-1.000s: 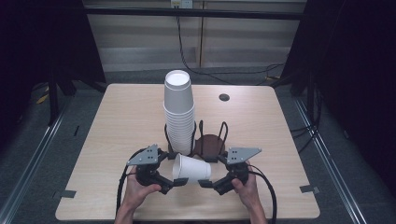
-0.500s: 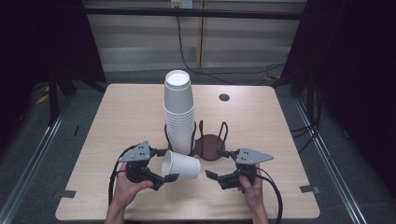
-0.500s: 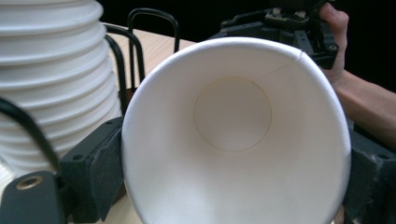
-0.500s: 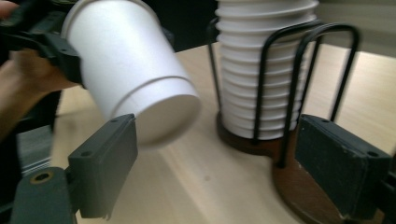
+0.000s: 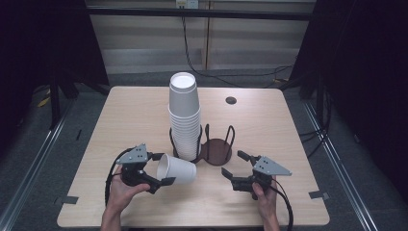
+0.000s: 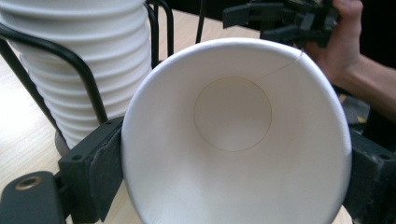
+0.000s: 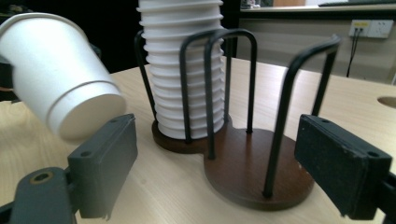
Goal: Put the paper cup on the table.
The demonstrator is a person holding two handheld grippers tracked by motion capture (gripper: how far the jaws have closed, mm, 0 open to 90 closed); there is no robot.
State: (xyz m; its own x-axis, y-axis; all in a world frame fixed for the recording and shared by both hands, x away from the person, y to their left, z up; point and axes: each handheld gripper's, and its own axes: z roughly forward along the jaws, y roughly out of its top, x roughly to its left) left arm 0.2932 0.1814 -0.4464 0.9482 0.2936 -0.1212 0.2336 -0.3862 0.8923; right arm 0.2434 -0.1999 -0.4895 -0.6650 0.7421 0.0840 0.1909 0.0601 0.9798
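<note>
- Left gripper [image 5: 161, 169] sits at the near left of the table [image 5: 120, 115], held in the person's left hand [image 5: 121, 192]; its jaws are clamped on a single white paper cup [image 5: 176, 168], one pad on each side of the wall near the rim.
- Paper cup lies on its side in that grip, off the tabletop, mouth toward the left gripper and base pointing toward the right gripper (the left gripper view looks straight down into it [image 6: 233, 140], round bottom disc plain to see).
- Cup base is just in front of the cup holder [image 5: 214, 151], near it but apart from it.
- Cup holder: dark wooden base with two round bays and black wire hoops. Left bay carries a tall stack of white paper cups [image 5: 184, 115], upright, rising well above the hoops. Right bay is bare wood [image 7: 252, 172].
- Right gripper [image 5: 235, 166] at the near right of the table, in the right hand [image 5: 263, 197]; jaws spread wide, nothing between the pads (right gripper view: the holder's right bay shows through the gap).
- Right gripper and held cup are well apart.
- A small round hole [image 5: 231, 100] lies in the tabletop beyond the holder.
</note>
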